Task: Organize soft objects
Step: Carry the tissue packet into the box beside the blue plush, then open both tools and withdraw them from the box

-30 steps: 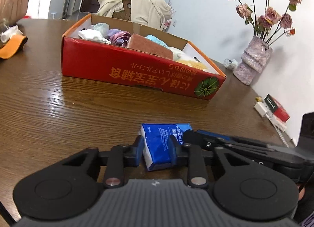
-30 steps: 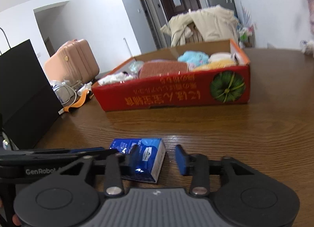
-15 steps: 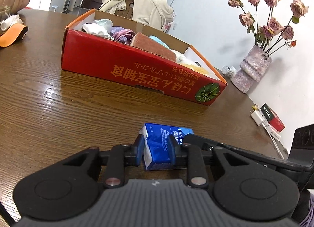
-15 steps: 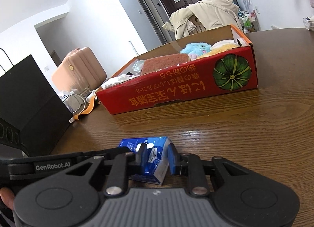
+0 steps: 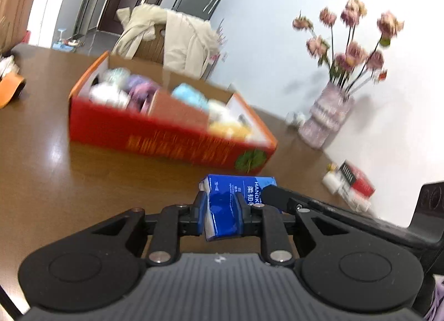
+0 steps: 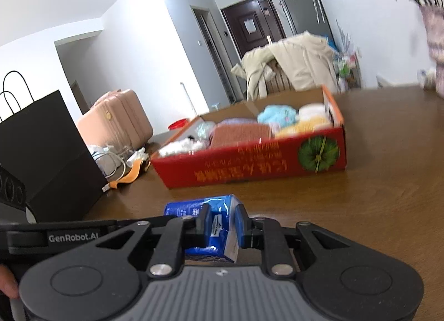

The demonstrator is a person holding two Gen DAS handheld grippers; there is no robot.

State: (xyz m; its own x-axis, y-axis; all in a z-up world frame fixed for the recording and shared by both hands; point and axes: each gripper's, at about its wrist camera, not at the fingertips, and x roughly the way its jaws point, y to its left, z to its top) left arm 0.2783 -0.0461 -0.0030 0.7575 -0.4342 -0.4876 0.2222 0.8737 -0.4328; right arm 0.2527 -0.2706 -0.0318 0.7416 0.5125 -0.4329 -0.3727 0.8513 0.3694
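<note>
Bare desk (image 6: 388, 196) between tissue pack (image 6: 219, 226) and red box (image 6: 249, 174); black bag (image 6: 47, 154) leftward, vase (image 5: 327, 118) rightward.

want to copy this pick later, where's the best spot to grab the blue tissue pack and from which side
Grip the blue tissue pack across its narrow width near one end, coming in level along its long axis. It is a soft, flat rectangular block, so the short faces fit between the fingers. Here the left gripper and right gripper each pinch an opposite end that way.
</note>
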